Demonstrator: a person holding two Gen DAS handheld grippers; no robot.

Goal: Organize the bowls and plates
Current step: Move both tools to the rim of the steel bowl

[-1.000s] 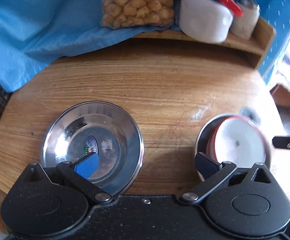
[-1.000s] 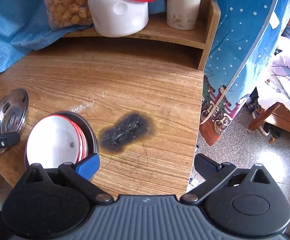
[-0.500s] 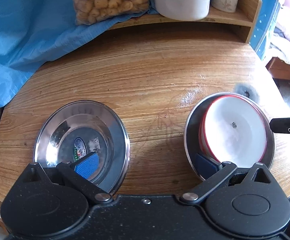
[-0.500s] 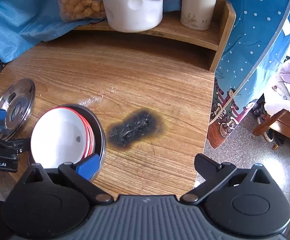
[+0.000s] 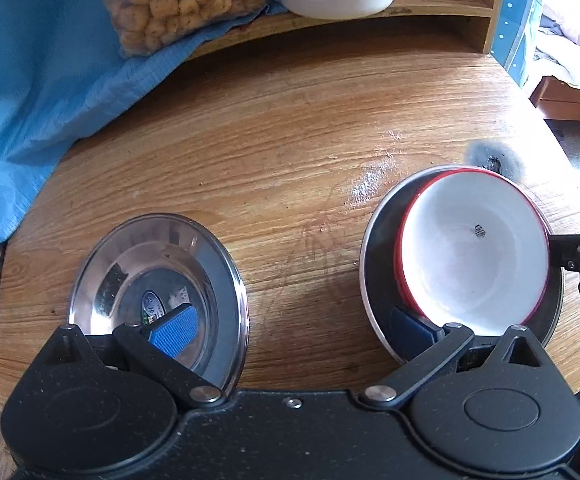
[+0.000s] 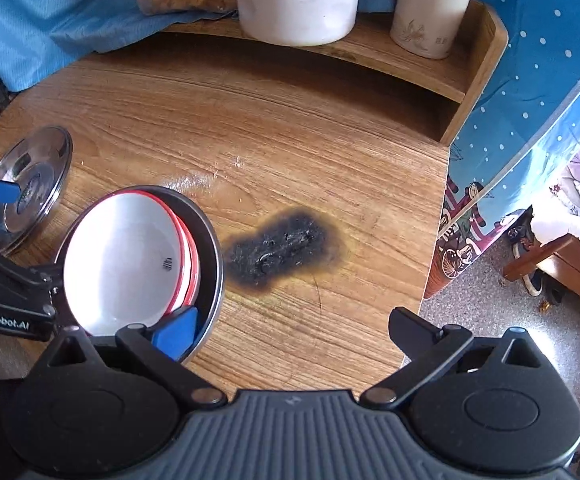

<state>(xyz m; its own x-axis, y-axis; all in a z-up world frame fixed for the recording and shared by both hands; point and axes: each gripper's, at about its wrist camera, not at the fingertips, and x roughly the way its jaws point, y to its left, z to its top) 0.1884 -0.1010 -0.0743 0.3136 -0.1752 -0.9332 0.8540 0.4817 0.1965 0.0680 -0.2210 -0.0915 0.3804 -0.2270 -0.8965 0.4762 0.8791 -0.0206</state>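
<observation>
Found red-rimmed bowls point(image 5: 474, 248) already nested in dark pan point(image 5: 378, 264), steel plate point(image 5: 158, 280) left apart, with both left gripper point(image 5: 290, 328) and right gripper point(image 6: 290, 324) spread open, gripping nothing.

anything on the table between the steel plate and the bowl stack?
Only bare wood between the steel plate and the bowl stack, apart from faint scratch marks and a whitish smear further back. Left wrist view shows it best.
</observation>
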